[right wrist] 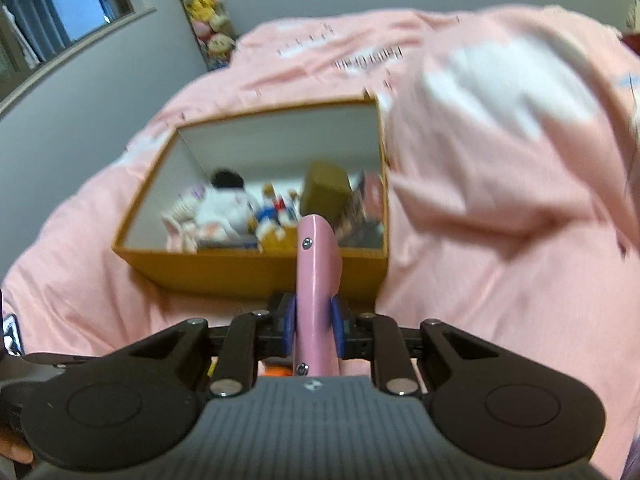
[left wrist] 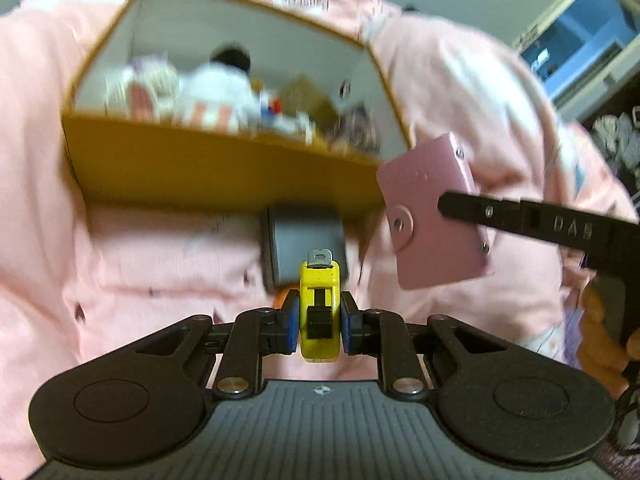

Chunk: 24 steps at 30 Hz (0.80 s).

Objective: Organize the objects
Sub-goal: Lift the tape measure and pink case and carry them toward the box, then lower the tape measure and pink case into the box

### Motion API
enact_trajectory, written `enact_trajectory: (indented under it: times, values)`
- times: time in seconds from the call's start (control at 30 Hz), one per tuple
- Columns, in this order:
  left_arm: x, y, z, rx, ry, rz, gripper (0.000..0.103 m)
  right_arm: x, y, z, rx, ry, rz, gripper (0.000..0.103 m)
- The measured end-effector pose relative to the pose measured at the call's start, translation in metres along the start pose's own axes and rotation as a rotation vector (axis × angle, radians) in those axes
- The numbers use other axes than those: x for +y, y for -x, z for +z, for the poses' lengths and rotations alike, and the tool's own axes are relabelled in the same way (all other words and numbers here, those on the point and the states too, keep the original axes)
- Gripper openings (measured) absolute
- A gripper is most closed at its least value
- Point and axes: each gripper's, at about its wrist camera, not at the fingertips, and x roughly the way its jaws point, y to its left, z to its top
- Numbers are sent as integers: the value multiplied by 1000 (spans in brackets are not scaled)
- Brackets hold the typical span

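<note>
My left gripper (left wrist: 319,326) is shut on a yellow tape measure (left wrist: 320,312), held above the pink bedding, short of the brown cardboard box (left wrist: 208,168). My right gripper (right wrist: 314,322) is shut on a flat pink metal case (right wrist: 318,280), which also shows in the left wrist view (left wrist: 432,212) to the right of the box, clamped by the right gripper's black finger (left wrist: 520,220). The open box (right wrist: 248,272) holds several small toys, a white plush (right wrist: 224,208) and a small brown box (right wrist: 324,192).
A grey block (left wrist: 304,240) lies on the pink duvet (left wrist: 160,260) just in front of the box. A grey wall, a window (right wrist: 60,12) and a hanging strip of plush toys (right wrist: 208,12) stand beyond the bed.
</note>
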Motion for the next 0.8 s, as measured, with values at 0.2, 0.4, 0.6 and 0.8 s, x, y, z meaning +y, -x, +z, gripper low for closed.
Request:
enact_trajectory:
  times: [0.2,0.4,0.6,0.8]
  values:
    - [-2,9,32,-140,43,3,22,12,6,33,-95,54,12,20]
    - [-5,6,63,-214,57,3,22,19,-10,62,-150,89,17,20]
    - [-4,-8,83,-246,72,19,22,15,-52,86,-166,126,-46,20]
    - [3,-21,98,-249,97,31,22,12,-95,99,-131,186,-77,20]
